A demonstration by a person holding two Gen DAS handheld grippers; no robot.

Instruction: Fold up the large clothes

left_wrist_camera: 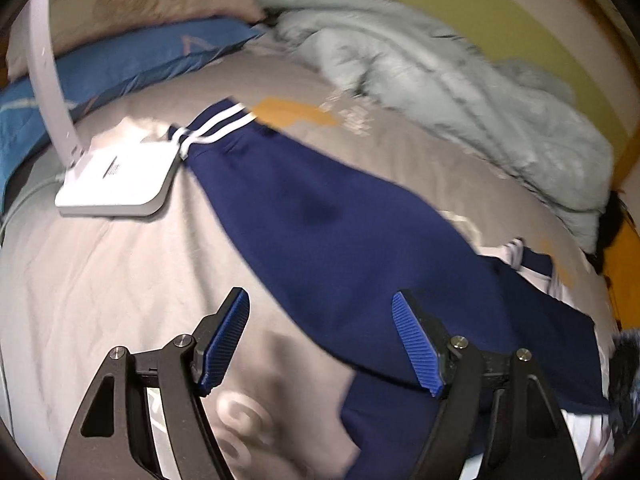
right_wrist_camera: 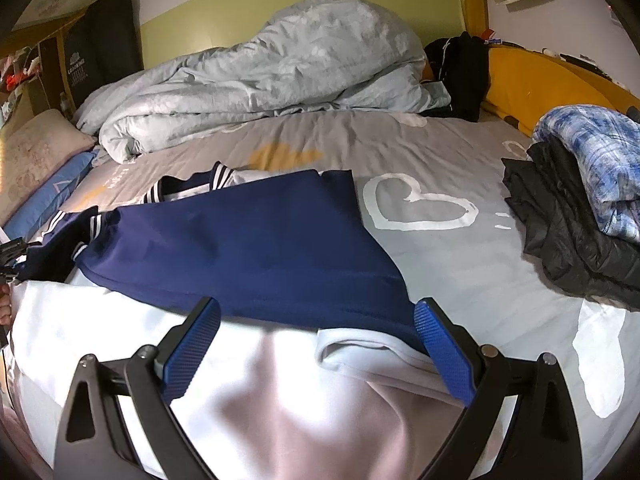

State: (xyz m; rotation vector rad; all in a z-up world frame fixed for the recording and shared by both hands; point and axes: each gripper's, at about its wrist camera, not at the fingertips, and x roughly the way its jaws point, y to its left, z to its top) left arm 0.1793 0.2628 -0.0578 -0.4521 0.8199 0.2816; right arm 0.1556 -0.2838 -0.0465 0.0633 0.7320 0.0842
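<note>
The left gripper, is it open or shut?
Open: the left gripper has its blue pads wide apart, with nothing pinched between them.

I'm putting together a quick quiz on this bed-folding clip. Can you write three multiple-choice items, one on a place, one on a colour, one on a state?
1. Where does the flat white plastic box lie?
A. by the navy jacket's striped cuff
B. on the grey quilt
C. on the folded clothes stack

2. What colour is the heart outline printed on the grey bedsheet?
A. orange
B. white
C. blue

3. How does the left tool stand?
A. shut on the sleeve
B. open, gripping nothing
C. shut, empty

Answers: 1 A, the box touches the white-striped cuff of the navy and white jacket; 2 B, the outline is white; 3 B, its blue pads stand wide apart.
</note>
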